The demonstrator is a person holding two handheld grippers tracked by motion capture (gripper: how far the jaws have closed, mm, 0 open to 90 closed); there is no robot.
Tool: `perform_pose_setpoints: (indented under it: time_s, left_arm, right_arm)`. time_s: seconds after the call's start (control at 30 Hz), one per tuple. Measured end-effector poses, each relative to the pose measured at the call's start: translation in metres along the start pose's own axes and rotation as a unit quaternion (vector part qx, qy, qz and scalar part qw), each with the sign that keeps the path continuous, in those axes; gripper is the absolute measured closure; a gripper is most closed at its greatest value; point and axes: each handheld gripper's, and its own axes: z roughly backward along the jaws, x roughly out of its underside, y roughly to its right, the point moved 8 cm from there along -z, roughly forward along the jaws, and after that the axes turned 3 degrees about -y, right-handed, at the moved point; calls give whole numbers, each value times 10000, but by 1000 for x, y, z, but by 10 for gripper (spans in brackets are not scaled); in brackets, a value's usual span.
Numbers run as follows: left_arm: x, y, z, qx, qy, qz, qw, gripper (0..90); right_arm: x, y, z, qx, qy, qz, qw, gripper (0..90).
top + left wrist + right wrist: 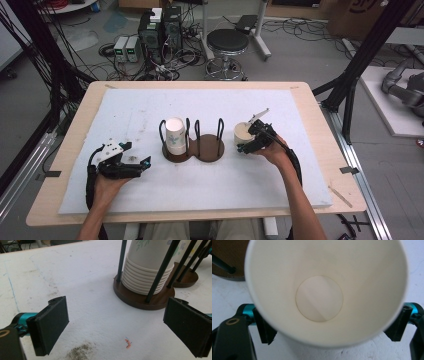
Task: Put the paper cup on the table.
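One paper cup [243, 132] upright on the white worktop [130, 110], just right of the brown double holder [210, 151], mouth open toward the right gripper view. Right hand-held gripper [247, 141] around that cup, jaws spread on either side, pads apparently clear of the wall. Left hand-held gripper [134, 156] low on the worktop left of the holder, jaws spread, nothing between. Stacked cups [175, 135] upside down in the holder's left ring.

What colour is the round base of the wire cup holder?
Dark brown wooden base, clearest in the left gripper view, under the stacked white paper cups.
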Motion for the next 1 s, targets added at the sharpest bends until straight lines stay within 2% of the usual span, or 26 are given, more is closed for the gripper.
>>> perform_pose_setpoints:
  time_s: [0.23, 0.33, 0.43, 0.63, 0.77, 0.93, 1.0]
  left_arm:
    - [0, 0, 0, -2, 0, 14, 10000, 60]
    - [0, 0, 0, -3, 1, 13, 10000, 61]
    - [0, 0, 0, -1, 5, 17, 10000, 60]
    - [0, 0, 0, -6, 12, 21, 10000, 60]
    - [0, -1, 1, -28, 53, 42, 10000, 60]
    - [-1, -1, 2, -23, 86, 46, 9999, 60]
    - [0, -1, 2, -36, 76, 15, 10000, 61]
  right_arm:
    - [9, -2, 7, -19, 189, -133, 9997, 171]
    - [15, -2, 12, 61, 362, -189, 9991, 171]
    - [22, -5, 19, 34, 627, -315, 9975, 171]
    - [41, -13, 34, 72, 1264, -526, 9906, 172]
    - [54, -17, 39, 135, 1537, -647, 9859, 172]
    - [62, -19, 44, 234, 1934, -774, 9778, 171]
    - [63, -19, 44, 265, 2112, -729, 9744, 171]
